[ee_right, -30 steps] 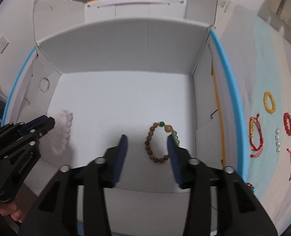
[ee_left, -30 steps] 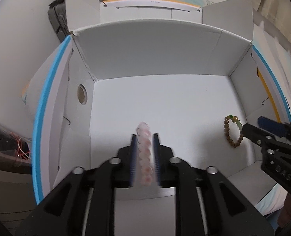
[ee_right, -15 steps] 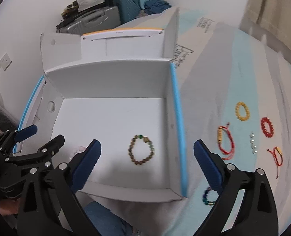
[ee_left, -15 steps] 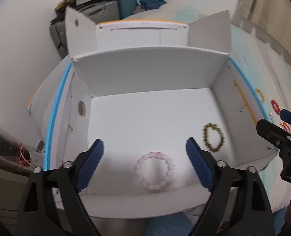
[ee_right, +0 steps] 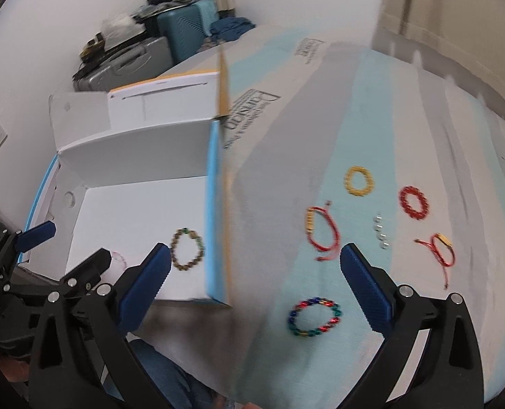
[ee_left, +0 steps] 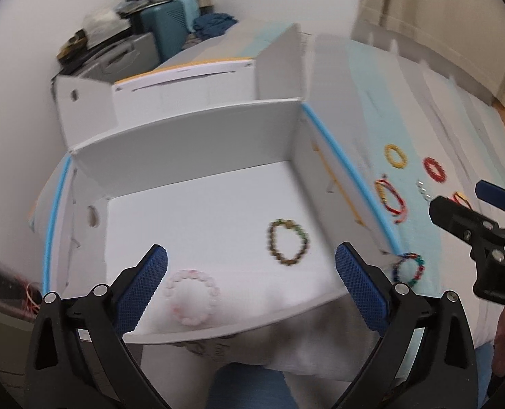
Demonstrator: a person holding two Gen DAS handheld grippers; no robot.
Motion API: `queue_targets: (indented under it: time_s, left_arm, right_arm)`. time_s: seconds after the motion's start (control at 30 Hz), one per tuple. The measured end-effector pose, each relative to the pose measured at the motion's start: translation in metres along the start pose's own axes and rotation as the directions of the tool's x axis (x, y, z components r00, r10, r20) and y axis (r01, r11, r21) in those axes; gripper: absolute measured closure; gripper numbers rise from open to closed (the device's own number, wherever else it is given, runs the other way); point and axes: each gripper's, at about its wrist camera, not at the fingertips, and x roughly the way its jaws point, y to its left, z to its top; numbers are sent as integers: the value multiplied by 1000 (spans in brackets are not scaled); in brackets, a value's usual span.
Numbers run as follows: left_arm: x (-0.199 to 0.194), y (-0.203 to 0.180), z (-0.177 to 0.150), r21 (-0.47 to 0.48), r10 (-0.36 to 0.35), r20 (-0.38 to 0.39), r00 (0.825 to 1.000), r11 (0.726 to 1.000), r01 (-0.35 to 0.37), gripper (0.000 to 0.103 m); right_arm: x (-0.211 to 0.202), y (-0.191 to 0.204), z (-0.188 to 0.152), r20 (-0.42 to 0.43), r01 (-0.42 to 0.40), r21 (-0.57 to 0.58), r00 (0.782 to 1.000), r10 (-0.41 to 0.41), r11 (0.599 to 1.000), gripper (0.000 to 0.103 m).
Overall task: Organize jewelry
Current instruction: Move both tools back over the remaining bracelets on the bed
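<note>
A white cardboard box point(ee_left: 191, 139) with blue edges stands open on the bed. Inside lie a pink bead bracelet point(ee_left: 191, 297) and a brown-green bead bracelet point(ee_left: 288, 246), the latter also in the right wrist view point(ee_right: 187, 248). My left gripper point(ee_left: 250, 277) is open and empty above the box's near wall. My right gripper point(ee_right: 250, 272) is open and empty above the bedspread beside the box. A multicolour bead bracelet point(ee_right: 314, 316) lies just ahead of it. A red cord bracelet point(ee_right: 322, 235), a yellow one point(ee_right: 358, 181), a red bead one point(ee_right: 414, 202) and another red cord one point(ee_right: 440, 248) lie further off.
A few small silver beads point(ee_right: 380, 233) lie among the bracelets on the striped bedspread point(ee_right: 371, 109). Suitcases and clutter point(ee_right: 143, 47) stand behind the box against the wall. My right gripper shows at the right of the left wrist view point(ee_left: 470, 214).
My left gripper let go of the pink bracelet in the box, opened wide and pulled back. My right gripper opened wide and swung right, out of the box toward the bracelets on the bed.
</note>
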Motion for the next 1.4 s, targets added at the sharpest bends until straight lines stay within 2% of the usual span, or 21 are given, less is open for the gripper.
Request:
queue_targets:
  time_s: [0.3, 0.7, 1.03, 1.4]
  left_arm:
    - [4, -58, 6, 67, -48, -2, 999, 997, 48, 6]
    - [22, -132, 25, 158, -110, -10, 994, 981, 110, 6]
    - [65, -182, 31, 205, -158, -54, 986, 965, 166, 6]
    - [106, -221, 38, 235, -188, -102, 977, 950, 207, 6]
  right_arm:
    - [-21, -61, -15, 6, 51, 74, 999, -52, 996, 8]
    - [-21, -141, -30, -18, 124, 171, 992, -123, 977, 8]
    - [7, -201, -39, -71, 177, 229, 984, -164, 957, 8]
    - [40, -243, -48, -124, 217, 256, 974, -190, 942, 8]
